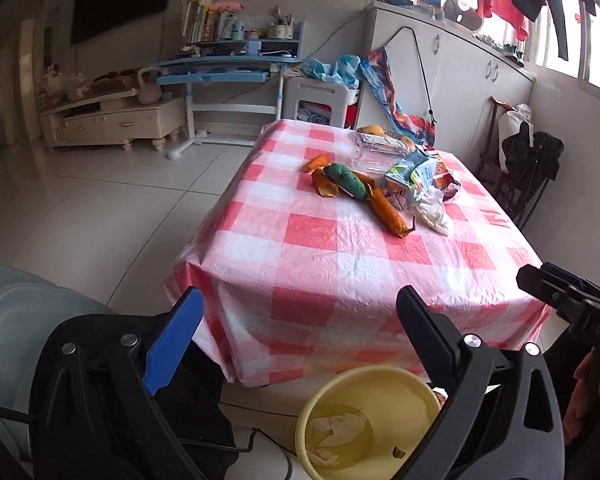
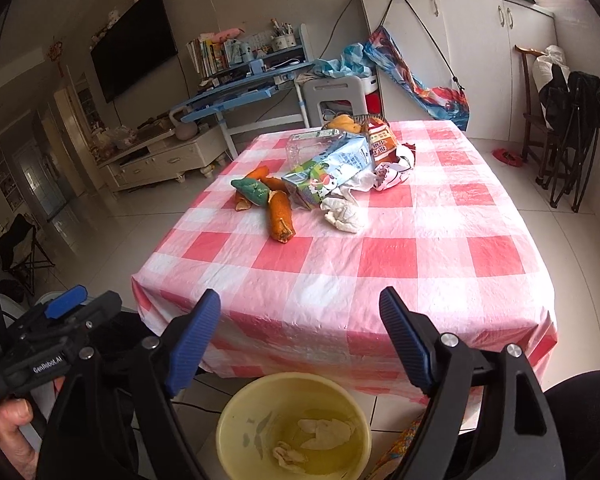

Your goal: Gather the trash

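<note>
Holding both tongs released and empty, left tongs (image 1: 300, 304) and right tongs (image 2: 300, 304), I see crumpled tissues in the yellow bin (image 2: 260, 404) below the desk (image 2: 380, 280).

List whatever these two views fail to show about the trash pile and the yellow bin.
- yellow bin: in the left wrist view its right side is hidden behind the left tool's finger; in the right wrist view its bottom is cut off by the frame edge.
- wire basket: contents mostly hidden behind the snack bag and milk carton.
- clear plastic container: whether it holds anything cannot be told through the glare.
</note>
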Motion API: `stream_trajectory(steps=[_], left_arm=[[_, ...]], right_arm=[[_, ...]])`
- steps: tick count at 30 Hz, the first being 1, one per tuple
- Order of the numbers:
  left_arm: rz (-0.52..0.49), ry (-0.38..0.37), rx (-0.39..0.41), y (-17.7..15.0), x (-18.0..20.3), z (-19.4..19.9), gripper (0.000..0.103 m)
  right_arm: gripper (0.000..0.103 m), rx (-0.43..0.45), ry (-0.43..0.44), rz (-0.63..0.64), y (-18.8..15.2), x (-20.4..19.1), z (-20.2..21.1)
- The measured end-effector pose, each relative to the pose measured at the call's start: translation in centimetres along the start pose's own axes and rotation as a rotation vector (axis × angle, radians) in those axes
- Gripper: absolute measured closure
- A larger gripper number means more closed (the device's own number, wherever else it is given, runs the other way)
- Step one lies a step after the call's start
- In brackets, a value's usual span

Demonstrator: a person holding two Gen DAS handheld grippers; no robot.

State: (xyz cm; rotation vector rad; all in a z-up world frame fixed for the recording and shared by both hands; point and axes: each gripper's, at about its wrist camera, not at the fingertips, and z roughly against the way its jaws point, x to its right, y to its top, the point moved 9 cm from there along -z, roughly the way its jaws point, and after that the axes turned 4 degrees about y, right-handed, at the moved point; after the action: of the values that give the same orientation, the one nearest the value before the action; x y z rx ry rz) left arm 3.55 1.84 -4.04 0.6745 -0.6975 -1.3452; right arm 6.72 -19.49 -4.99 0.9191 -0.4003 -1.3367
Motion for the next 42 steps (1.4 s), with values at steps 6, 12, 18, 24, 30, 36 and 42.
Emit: stream_trajectory(steps=[6, 12, 18, 24, 30, 36, 42], left_arm=[[0.002, 0.018, 0.025, 0.26, -0.04, 0.15, 0.008], [-0.004, 0.022, 0.028, 0.07, 0.21, 0.1, 0.007], [0.003, 0.026, 0.031, -0.01, 0.12, 0.05, 0.007], [0.01, 0.023, 0.036, 0.05, -0.07, 0.12, 0.007], [0.015, 0.023, 0.041, 0.15, -0.27, 0.16, 0.007], [0.016, 0.023, 0.041, 0.15, -0.27, 0.17, 0.007], [0.017, 0.022, 0.041, 0.16, -0.29, 0.16, 0.007]], right_arm=[[0.025, -0.014, -0.024, 0.066, -0.53, -0.67, -0.54], [0.023, -0.016, -0.029, 0.078, -0.77, -0.95, -0.54], [0.023, -0.011, -0.031, 0.075, -0.7, -0.93, -0.43], [0.023, -0.013, -0.032, 0.081, -0.7, -0.93, -0.44], [0.023, -0.012, -0.033, 0.08, -0.7, -0.98, -0.43], [0.023, -0.007, -0.032, 0.082, -0.55, -1.11, -0.33], [0.023, -0.004, -0.033, 0.085, -0.46, -1.05, -0.29]])
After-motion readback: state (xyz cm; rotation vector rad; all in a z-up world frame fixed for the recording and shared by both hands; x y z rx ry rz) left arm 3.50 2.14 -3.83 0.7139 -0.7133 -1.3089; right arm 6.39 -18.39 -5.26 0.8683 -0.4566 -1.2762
